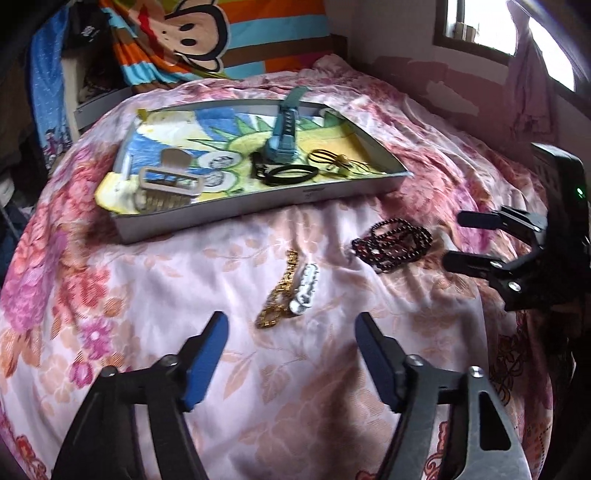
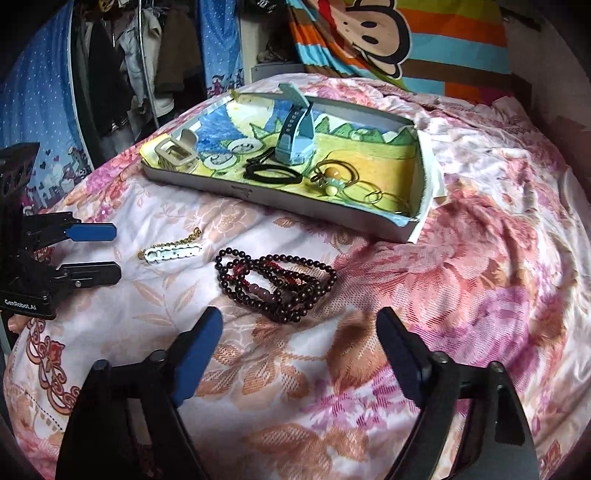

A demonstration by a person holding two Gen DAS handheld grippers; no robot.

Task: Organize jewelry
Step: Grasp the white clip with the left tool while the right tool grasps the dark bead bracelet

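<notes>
A gold chain bracelet [image 1: 277, 291] and a white clip [image 1: 305, 290] lie side by side on the floral bedspread, just ahead of my open, empty left gripper [image 1: 291, 332]. A pile of dark red bead strings [image 2: 275, 282] lies just ahead of my open, empty right gripper [image 2: 299, 328]; it also shows in the left wrist view [image 1: 393, 243]. A shallow grey tray [image 1: 258, 210] with a colourful liner holds a blue watch [image 1: 282, 136], a beige hair claw [image 1: 170, 184], black hair ties [image 1: 284, 173] and thin hoops [image 2: 376, 194].
The floral bedspread [image 2: 480, 280] covers a rounded bed. A striped monkey-print blanket [image 2: 388, 40] hangs behind the tray. Hanging clothes [image 2: 125, 62] stand at the far left. A window [image 1: 480, 22] is at the far right.
</notes>
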